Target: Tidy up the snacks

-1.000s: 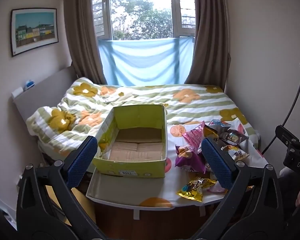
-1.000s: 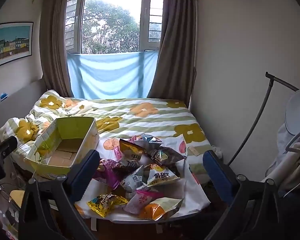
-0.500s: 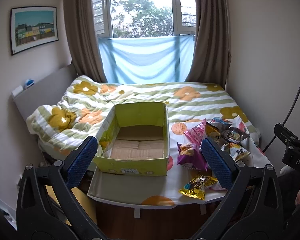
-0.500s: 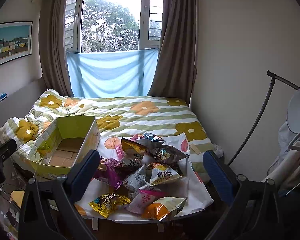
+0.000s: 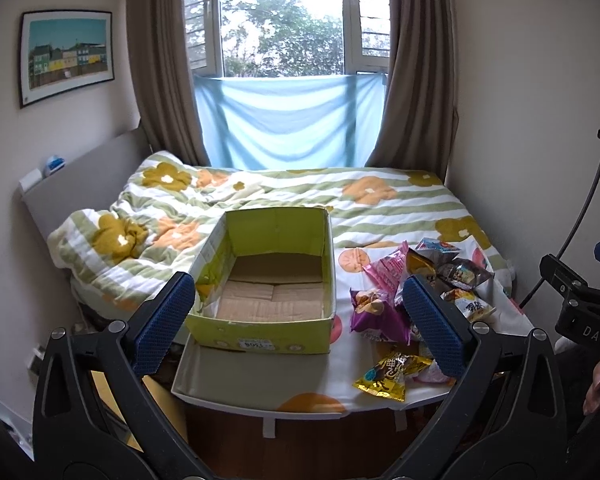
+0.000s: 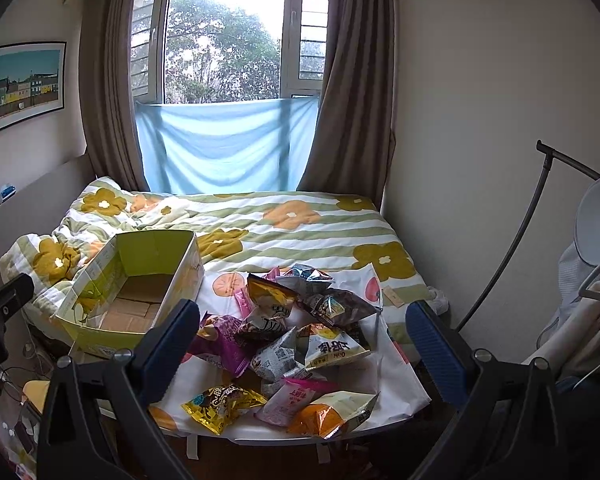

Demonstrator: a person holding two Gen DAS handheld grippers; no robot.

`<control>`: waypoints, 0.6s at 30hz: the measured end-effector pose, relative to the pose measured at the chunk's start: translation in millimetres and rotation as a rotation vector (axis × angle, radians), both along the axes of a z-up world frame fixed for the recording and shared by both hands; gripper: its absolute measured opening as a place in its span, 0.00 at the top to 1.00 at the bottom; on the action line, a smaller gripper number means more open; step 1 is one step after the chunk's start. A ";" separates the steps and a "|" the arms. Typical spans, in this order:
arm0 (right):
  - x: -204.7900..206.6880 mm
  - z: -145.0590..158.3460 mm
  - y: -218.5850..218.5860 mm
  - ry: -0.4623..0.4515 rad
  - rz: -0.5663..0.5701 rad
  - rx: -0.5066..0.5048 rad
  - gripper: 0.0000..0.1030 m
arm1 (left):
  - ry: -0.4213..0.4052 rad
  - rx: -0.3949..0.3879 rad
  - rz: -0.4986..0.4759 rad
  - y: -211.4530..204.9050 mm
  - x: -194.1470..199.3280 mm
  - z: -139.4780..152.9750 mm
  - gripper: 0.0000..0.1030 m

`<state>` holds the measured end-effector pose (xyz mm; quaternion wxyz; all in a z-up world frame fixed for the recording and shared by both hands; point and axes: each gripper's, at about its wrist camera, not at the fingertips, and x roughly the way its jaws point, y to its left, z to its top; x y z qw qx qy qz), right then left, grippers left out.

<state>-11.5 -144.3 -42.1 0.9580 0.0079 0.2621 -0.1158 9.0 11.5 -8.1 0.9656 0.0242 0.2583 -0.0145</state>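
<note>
The left tool [image 5: 298,320] hangs spread wide, gripping nothing, facing the box [image 5: 266,276] that sits open on the worktop [image 5: 260,376] at the foot of the bed [image 5: 284,196]. Just right of the box lie the snacks [image 6: 296,332] in a loose heap, with the right tool [image 6: 302,344] spread wide before them, also gripping nothing.
</note>
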 end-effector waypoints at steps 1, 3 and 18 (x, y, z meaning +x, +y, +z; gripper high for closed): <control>-0.2 0.0 0.9 0.000 0.001 0.000 0.00 | 0.000 0.000 -0.001 0.0 0.0 -0.1 0.00; 0.1 0.2 0.8 0.000 0.001 0.000 0.00 | 0.000 0.000 -0.004 0.9 -0.3 0.4 0.00; 3.2 1.2 4.5 0.005 0.009 0.009 0.00 | 0.008 0.006 -0.003 -0.1 -0.8 1.0 0.00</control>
